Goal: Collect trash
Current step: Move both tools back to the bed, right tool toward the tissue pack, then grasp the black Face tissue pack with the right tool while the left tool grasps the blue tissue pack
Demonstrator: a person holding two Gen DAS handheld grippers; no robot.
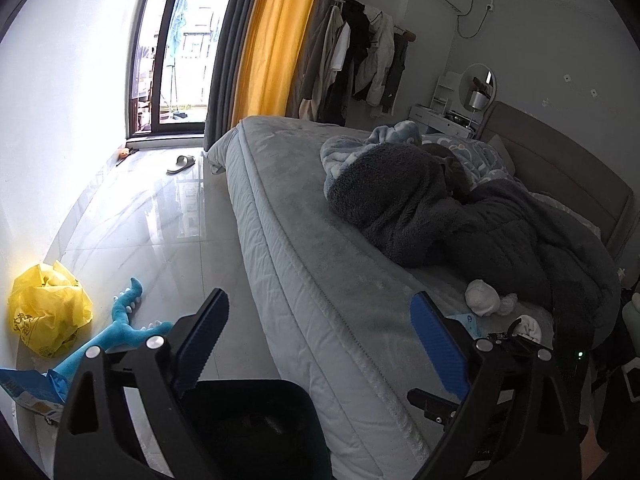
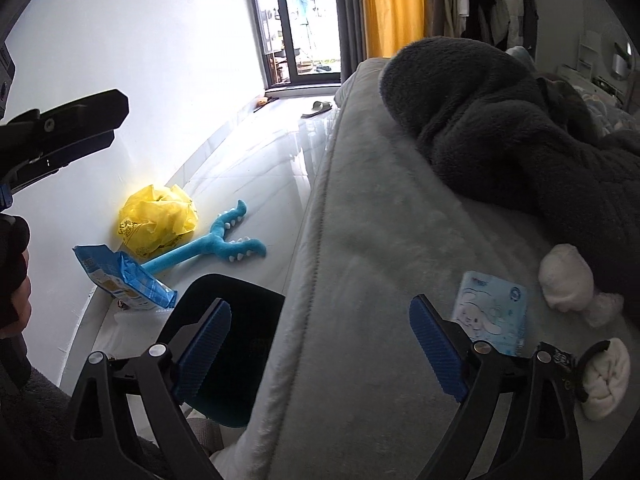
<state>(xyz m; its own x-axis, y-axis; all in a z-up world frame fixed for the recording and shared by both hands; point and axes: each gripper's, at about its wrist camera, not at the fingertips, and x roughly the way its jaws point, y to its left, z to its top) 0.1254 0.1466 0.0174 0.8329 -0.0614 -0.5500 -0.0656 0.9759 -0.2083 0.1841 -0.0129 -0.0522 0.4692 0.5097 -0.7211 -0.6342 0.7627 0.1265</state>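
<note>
Tissue pack point(image 2: 493, 312) beside right gripper point(image 2: 320, 356) fingers point(image 2: 438, 350), untouched

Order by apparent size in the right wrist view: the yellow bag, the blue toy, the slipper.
1. blue toy
2. yellow bag, close to it
3. slipper, far away, so true size unsure
</note>
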